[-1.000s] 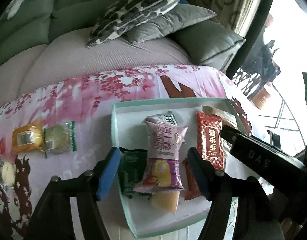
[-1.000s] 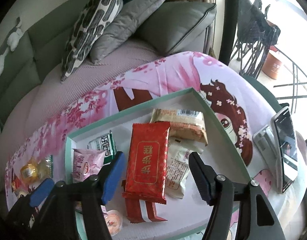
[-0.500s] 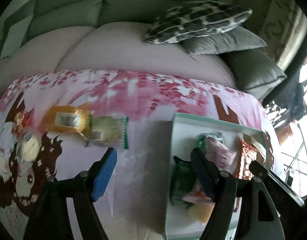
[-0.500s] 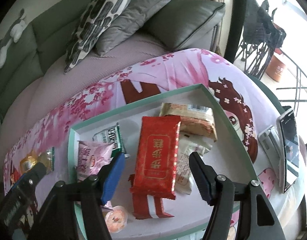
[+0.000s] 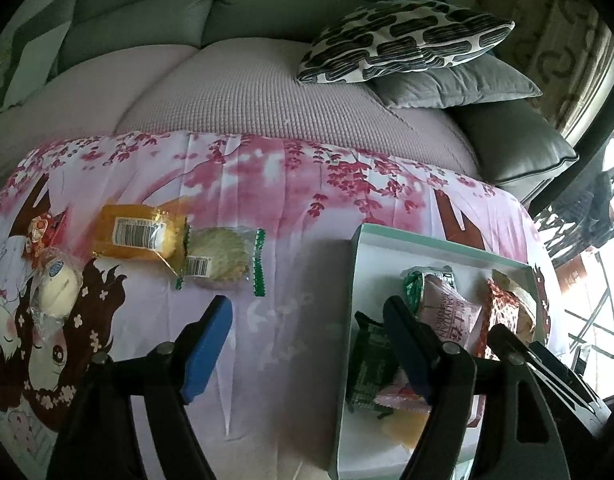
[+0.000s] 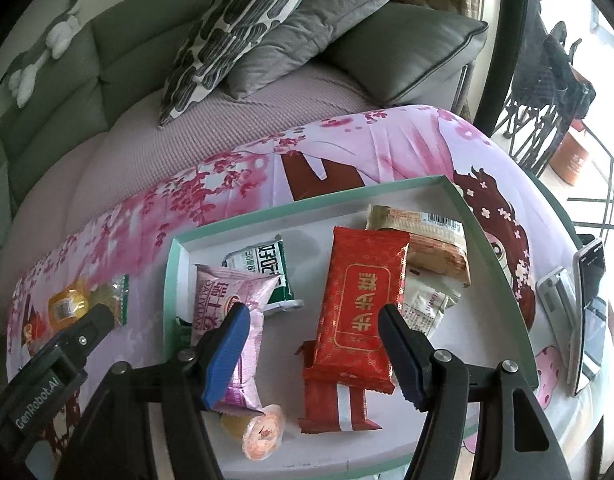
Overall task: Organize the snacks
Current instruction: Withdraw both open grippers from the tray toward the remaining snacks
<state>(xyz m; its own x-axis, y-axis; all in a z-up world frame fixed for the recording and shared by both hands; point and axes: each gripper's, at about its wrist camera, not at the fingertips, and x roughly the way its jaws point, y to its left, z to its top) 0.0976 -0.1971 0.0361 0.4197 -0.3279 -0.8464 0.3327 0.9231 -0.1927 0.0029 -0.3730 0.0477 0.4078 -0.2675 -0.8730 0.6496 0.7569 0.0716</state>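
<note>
Snacks are split between two places: most lie heaped in the shallow green-rimmed tray [image 6: 487, 240], among them a red packet [image 6: 359, 304] and a pink packet [image 6: 231, 300], while three sit loose on the pink cloth [image 5: 291, 320] well to the tray's left. Those three are a pale biscuit in clear wrap [image 5: 221, 260], an orange packet [image 5: 141, 234] touching it, and a round cream sweet [image 5: 59, 288] farther left. The biscuit lies ahead of the left gripper [image 5: 307, 320] and slightly to its left, long axis running across the jaws' gap. The jaws stand wide apart, holding nothing. The right gripper [image 6: 313, 328] hovers over the tray, likewise wide and empty, so the left hand is much nearer the loose three. Packets under the pile are largely hidden, and the tray's near edge is cut off behind the gripper bodies.
</note>
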